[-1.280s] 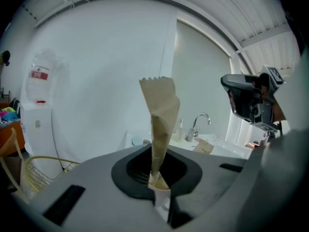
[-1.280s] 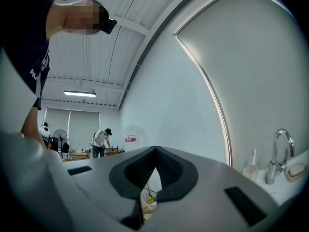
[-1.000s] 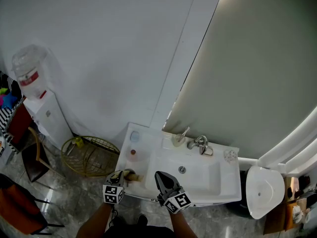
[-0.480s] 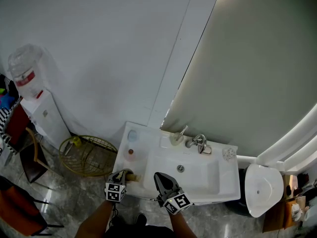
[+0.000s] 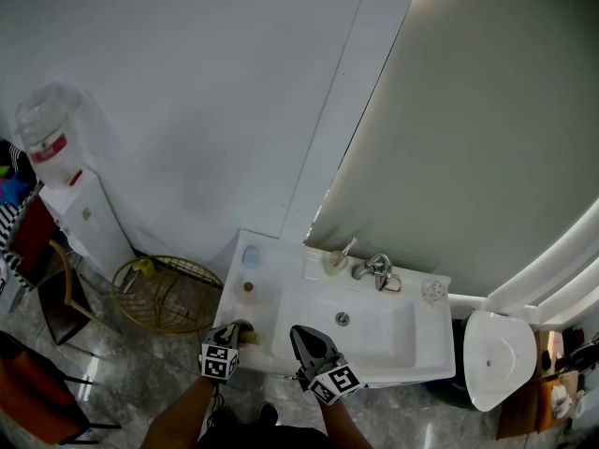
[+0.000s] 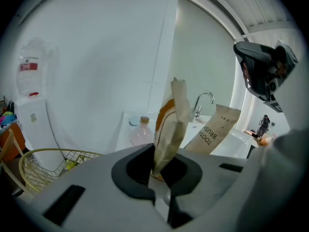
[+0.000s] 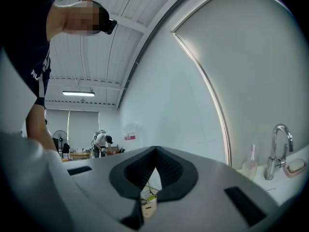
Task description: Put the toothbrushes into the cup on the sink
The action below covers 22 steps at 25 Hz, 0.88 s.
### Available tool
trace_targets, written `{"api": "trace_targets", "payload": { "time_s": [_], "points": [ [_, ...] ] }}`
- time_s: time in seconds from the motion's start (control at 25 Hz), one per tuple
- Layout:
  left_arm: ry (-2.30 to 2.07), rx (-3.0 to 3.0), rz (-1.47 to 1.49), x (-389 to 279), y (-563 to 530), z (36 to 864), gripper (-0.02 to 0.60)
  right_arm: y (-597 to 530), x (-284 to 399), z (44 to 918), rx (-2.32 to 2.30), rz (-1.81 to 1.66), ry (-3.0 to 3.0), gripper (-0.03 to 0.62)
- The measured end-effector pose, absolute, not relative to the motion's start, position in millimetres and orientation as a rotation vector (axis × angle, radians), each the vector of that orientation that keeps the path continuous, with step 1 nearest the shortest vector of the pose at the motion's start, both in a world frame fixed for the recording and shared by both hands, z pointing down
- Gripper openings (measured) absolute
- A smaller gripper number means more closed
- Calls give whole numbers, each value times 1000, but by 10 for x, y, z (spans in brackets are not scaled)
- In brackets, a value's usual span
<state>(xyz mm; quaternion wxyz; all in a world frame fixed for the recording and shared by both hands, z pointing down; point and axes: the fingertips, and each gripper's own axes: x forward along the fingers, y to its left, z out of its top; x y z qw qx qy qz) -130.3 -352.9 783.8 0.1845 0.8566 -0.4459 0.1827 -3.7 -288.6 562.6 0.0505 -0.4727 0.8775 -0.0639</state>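
Left forearm [image 5: 180,417] and right forearm [image 5: 340,427] both come in from the near edge, side by side. Left gripper [image 5: 239,332] is tipped down a bit, jaws pinched tight on a paper packet [image 6: 173,124] that sticks up out of them. Right gripper [image 5: 299,333] sits just to its right, held about level, jaws fully together with nothing between them. Marker cubes on both face up. The tips are near each other but not touching.

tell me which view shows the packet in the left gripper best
The left gripper view: the paper packet stands large and upright between the closed jaws. The head view shows only a small tan patch of it. The right gripper view misses it.
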Motion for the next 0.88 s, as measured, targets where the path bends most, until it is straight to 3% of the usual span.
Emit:
{"api": "trace_targets", "payload": {
  "time_s": [0.52,0.64,0.88],
  "points": [
    [-1281,2463,375,-1257,-3492,7536,39,-2878,-59,5627,-1424,-201,2677,28],
    [-1269,2468,370,-1222,-3489,7501,123,-2886,-74,5623,-1415,-205,2680,28],
    [-1246,2489,311,-1225,-3429,7378,188,-2897,-114,5623,-1404,-210,2683,28]
  ]
}}
